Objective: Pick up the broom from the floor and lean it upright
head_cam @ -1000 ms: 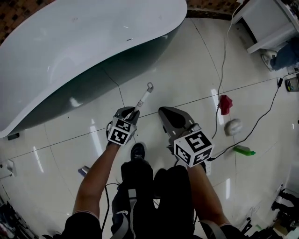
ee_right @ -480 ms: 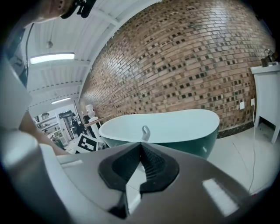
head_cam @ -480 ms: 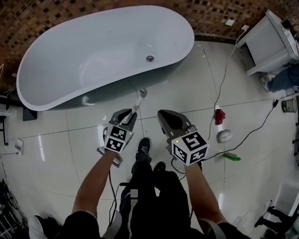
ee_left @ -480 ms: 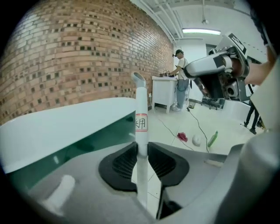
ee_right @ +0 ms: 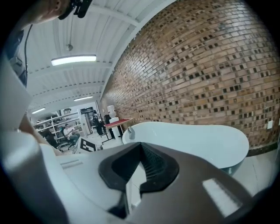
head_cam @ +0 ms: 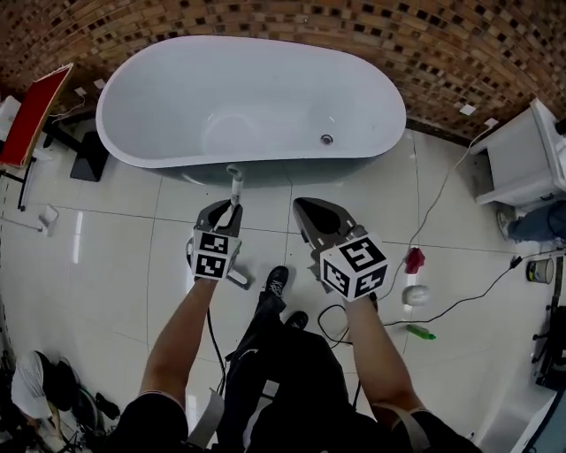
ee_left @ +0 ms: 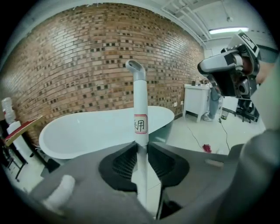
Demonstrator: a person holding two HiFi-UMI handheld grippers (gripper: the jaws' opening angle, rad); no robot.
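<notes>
The left gripper has its jaws clamped on the white handle of the broom, holding it near its top end. The capped tip pokes out just past the jaws toward the tub. In the left gripper view the handle runs straight up between the two pads, roughly upright. The rest of the broom is hidden under the gripper and arm in the head view, so I cannot tell whether its head touches the floor. The right gripper hangs just to the right, jaws closed on nothing.

The pick-up looks done and the step in hand is carrying the broom to a support. The tub stands just beyond the grippers, with the brick wall farther off behind it. The next move calls for setting the broom head on the floor near the tub, tipping the handle onto the rim so it rests steadily, and only then letting the left jaws part
</notes>
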